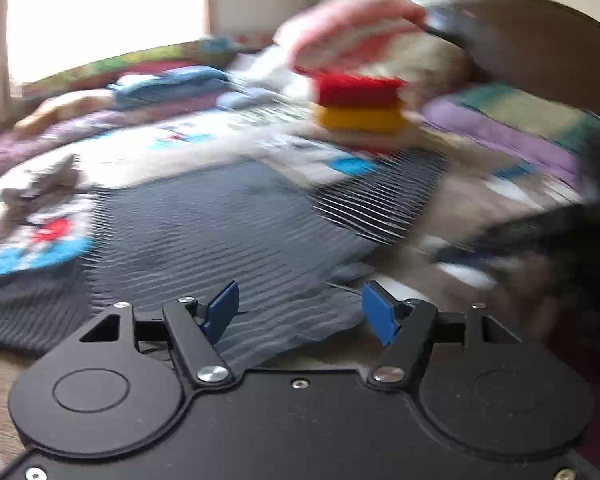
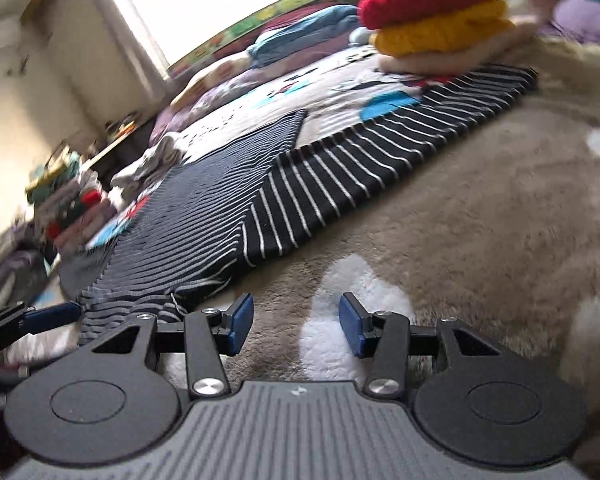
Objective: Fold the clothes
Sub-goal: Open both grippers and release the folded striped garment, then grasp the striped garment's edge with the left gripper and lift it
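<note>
A dark navy garment with thin white stripes (image 1: 220, 224) (image 2: 260, 184) lies spread flat on the bed, one part folded over itself. My left gripper (image 1: 300, 314) is open just above the garment's near corner; the cloth lies under the gap and the blue pads (image 1: 222, 312) do not press it. In the right wrist view the left gripper shows at the left edge (image 2: 40, 318), by the garment's near end. My right gripper (image 2: 296, 326) is open over the beige fluffy blanket (image 2: 480, 220), right of the garment, with nothing between its fingers. It appears as a dark blur (image 1: 532, 236) in the left wrist view.
A stack of folded red, yellow and cream items (image 1: 360, 108) (image 2: 440, 20) sits beyond the garment on a patterned quilt (image 2: 320, 88). Folded blue clothes (image 2: 304, 36) lie farther back. A crumpled pale cloth (image 2: 156, 160) lies left of the garment, with a pile of clothes (image 2: 68, 200) beside the bed.
</note>
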